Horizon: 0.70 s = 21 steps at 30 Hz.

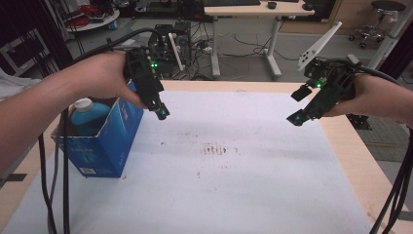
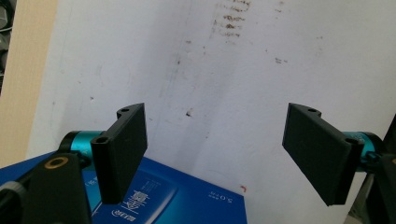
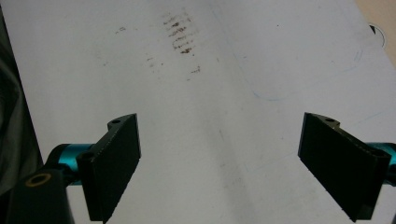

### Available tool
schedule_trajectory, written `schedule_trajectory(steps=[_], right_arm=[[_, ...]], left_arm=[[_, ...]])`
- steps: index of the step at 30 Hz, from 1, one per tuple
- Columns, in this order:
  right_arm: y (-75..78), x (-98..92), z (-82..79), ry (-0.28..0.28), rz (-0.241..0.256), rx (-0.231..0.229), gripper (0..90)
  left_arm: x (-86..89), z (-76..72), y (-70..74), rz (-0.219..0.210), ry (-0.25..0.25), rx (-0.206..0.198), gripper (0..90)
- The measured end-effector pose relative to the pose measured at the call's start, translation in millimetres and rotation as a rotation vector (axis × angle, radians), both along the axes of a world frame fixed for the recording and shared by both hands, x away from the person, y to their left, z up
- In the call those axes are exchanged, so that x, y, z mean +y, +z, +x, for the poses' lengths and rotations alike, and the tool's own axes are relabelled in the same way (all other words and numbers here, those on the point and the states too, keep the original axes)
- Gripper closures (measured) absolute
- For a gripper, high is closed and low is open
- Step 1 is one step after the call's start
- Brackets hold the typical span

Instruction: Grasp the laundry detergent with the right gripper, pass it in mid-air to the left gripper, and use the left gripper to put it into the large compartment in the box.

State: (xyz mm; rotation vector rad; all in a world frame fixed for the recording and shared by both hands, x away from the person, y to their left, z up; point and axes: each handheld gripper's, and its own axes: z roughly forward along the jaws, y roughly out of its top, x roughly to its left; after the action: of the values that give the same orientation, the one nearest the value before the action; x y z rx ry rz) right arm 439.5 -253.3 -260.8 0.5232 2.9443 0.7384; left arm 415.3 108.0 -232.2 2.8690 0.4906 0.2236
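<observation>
- My left hand-held gripper (image 1: 162, 113) hangs above the bench with its jaws spread wide and nothing between them; in the left gripper view the two black pads (image 2: 120, 156) stand well apart.
- Just below and beside it is the blue carton (image 1: 104, 141), open at the top, standing near the left edge of the white sheet (image 1: 234, 185) that covers the bench. The left gripper view catches the carton's printed blue face (image 2: 187, 200) under the jaws.
- Inside the carton stands a blue bottle with a white cap (image 1: 84, 104), upright, its cap at about the level of the carton's rim.
- My right hand-held gripper (image 1: 296, 118) is also open and empty, held over the right part of the sheet, well apart from the carton.
- Between the two, the sheet carries a patch of brown smudges (image 1: 214, 148) and nothing else.
- As I judge it, I am at the approach: nothing is gripped yet, and the bottle sits in its carton.
- The next move, I think, calls for bringing the left jaws down around the bottle's cap or neck, closing squarely, and lifting straight up so the carton is not dragged along; the right one could steady the carton wall.
</observation>
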Motion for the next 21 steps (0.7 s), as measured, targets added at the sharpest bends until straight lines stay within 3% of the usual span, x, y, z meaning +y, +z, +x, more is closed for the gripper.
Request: schedule_trajectory(steps=[21], right_arm=[[-0.6, -0.6, -1.7, -0.004, -0.014, 0.000, 12.7]], left_arm=[[-5.1, 0.9, -3.3, 0.009, -0.023, 0.011, 22.3]])
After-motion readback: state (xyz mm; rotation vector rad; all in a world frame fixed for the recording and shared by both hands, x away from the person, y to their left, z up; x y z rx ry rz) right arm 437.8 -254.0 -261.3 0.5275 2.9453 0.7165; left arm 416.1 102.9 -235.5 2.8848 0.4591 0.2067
